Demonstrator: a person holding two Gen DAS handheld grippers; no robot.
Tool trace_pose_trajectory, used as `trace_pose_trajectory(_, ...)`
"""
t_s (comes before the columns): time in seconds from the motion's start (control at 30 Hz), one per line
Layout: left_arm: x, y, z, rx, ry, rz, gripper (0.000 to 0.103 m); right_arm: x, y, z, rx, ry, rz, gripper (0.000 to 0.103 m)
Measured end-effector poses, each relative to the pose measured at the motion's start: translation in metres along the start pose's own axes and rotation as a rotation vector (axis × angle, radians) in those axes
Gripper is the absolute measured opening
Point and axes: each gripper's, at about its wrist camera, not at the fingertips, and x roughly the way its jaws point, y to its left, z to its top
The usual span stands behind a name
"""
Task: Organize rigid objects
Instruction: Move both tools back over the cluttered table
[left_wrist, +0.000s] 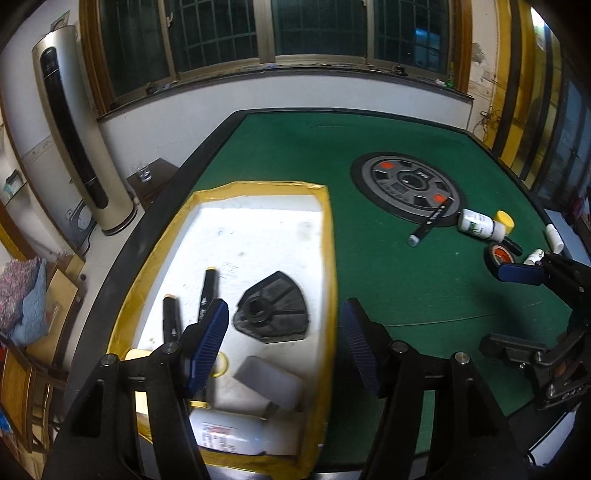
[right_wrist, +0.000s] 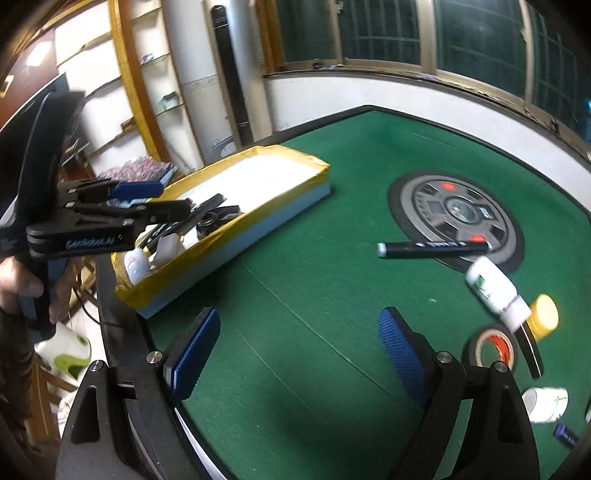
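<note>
A white tray with yellow taped rim (left_wrist: 328, 236) (right_wrist: 258, 221) sits at the left of the green table. In it lie two black markers (left_wrist: 207, 291), a black fan-shaped part (left_wrist: 273, 310), a white block (left_wrist: 269, 384) and a white bottle (left_wrist: 236, 435). My left gripper (left_wrist: 284, 310) (right_wrist: 162, 201) hangs open above the tray, holding nothing. My right gripper (right_wrist: 299, 317) (left_wrist: 506, 310) is open over bare felt. To its right lie a black marker (right_wrist: 432, 249) (left_wrist: 432, 221), a white green-labelled bottle (right_wrist: 495, 291), a yellow-capped jar (right_wrist: 543, 310) and a black tape roll (right_wrist: 495, 347).
A round grey control panel (right_wrist: 458, 218) (left_wrist: 406, 186) is set in the table's middle. More small white bottles (right_wrist: 546, 402) (left_wrist: 554, 236) lie at the far right. A person's hand (right_wrist: 22, 284) grips the left tool. A tall air conditioner (left_wrist: 70, 129) stands beyond the table's left edge.
</note>
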Motion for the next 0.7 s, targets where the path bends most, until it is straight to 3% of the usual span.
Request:
trace_pose_trajectory(0.33, 0.008, -0.049, 0.003, 0.052, 0.027, -0.076, 0.063, -0.029, -0.044, -0.025, 0.111, -0.017, -0.079, 0.09)
trace_pose_trajectory(0.7, 0.032, -0.134, 0.002, 0.137, 0.099, -0.218, 0.063, -0.077, -0.115, -0.071, 0.297, -0.026, -0.207, 0.09)
